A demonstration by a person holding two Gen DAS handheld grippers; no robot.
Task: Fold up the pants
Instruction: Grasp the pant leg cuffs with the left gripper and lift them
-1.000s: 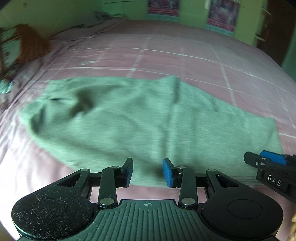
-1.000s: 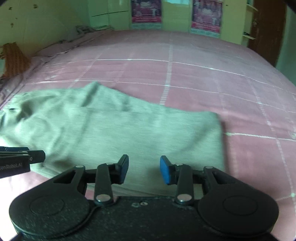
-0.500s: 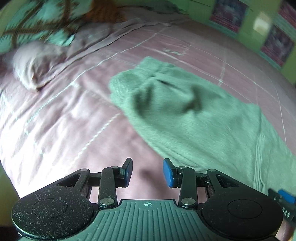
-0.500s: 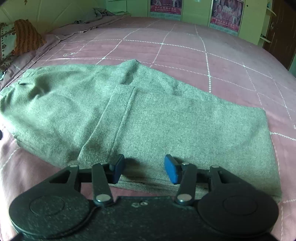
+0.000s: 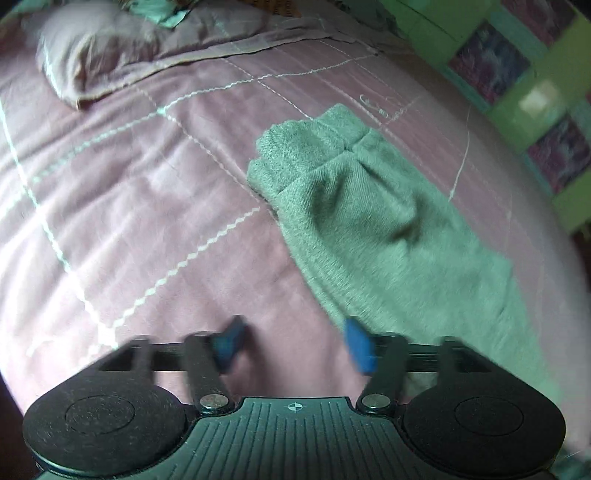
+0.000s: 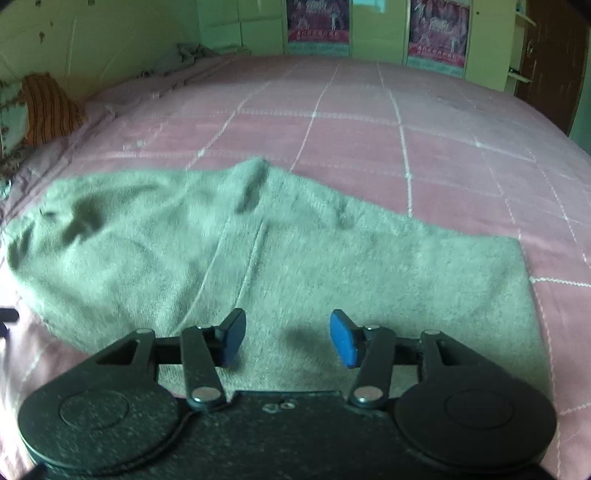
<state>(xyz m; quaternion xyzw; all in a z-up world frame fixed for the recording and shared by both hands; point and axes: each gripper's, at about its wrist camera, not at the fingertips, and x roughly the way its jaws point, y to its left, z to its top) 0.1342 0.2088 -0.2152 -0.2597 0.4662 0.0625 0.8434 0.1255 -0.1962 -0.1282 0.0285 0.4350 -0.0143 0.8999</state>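
The grey-green pants point(image 6: 280, 251) lie flat and folded lengthwise on the pink quilted bedspread point(image 6: 369, 133), with a hemmed fold edge running across their middle. In the left wrist view the pants point(image 5: 373, 225) stretch from the waist end at upper centre down to the right. My left gripper point(image 5: 293, 345) is open and empty, low over the bedspread point(image 5: 147, 221), its right fingertip at the pants' near edge. My right gripper point(image 6: 288, 339) is open and empty, just above the pants' near side.
A pink pillow point(image 5: 110, 48) lies at the head of the bed, left of the pants' waist. An orange striped cushion point(image 6: 48, 107) sits at the far left. Green walls with posters point(image 6: 317, 22) stand behind the bed.
My left gripper has swung left toward the pants' waist end and its jaws have opened wider. My right gripper has moved in over the pants and also opened wider.
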